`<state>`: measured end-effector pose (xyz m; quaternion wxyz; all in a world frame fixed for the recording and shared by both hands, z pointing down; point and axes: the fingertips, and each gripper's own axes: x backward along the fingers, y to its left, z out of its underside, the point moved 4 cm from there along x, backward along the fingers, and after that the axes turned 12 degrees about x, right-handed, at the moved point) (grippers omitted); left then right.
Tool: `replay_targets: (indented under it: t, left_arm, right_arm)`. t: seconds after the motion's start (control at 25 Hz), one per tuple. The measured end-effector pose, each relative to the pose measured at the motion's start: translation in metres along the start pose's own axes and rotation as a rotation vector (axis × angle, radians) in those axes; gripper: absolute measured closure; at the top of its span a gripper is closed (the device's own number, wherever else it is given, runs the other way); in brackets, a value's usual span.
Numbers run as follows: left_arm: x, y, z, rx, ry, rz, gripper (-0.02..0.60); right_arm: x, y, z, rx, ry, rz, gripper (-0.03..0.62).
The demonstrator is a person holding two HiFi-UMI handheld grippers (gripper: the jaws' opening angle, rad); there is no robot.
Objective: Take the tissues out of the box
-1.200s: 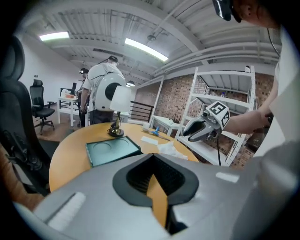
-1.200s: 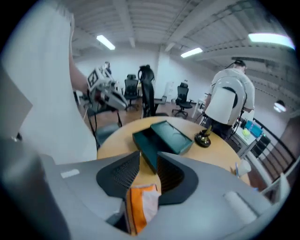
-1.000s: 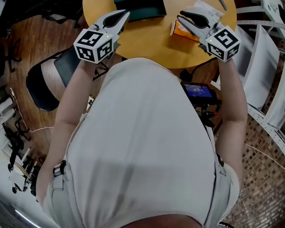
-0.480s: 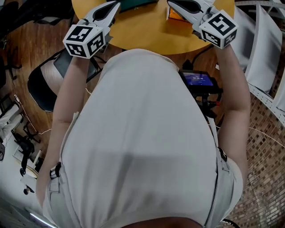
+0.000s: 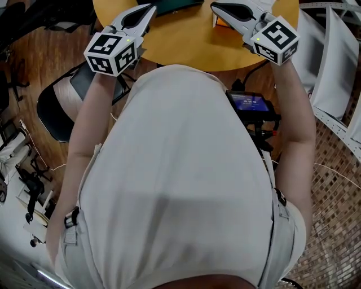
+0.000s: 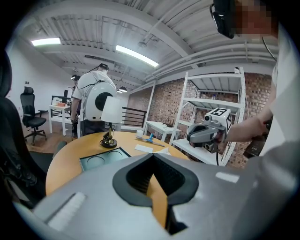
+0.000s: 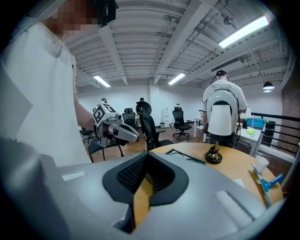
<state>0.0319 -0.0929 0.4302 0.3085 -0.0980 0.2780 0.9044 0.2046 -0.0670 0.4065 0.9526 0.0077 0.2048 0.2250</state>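
Fingers (image 6: 89, 192) clenched empty on left gripper (image 5: 149, 9) and right gripper (image 5: 216, 6), ribbed black pads (image 7: 129, 176) meeting above the round wooden table (image 5: 186, 39).

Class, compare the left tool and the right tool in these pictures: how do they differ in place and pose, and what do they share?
Place: the left tool ends by the dark green tray, while the right tool ends by the orange box.
Pose: in the head view the left tool points steeply forward; the right tool lies more crosswise, pointing left.
Shared: both are shut, empty, and held over the round table.
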Motion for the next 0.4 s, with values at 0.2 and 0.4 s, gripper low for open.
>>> replay_targets:
  t: [0.2, 0.4]
  left_arm:
    - [-0.014, 0.009, -0.006, -0.006, -0.011, -0.004, 0.581]
    - [0.017, 0.013, -0.024, -0.006, -0.045, -0.029, 0.581]
  right_arm:
    - [-0.006, -0.016, 0.012, 0.007, 0.008, -0.024, 0.594]
    - [-0.013, -0.01, -0.023, 0.041, -0.004, -0.025, 0.594]
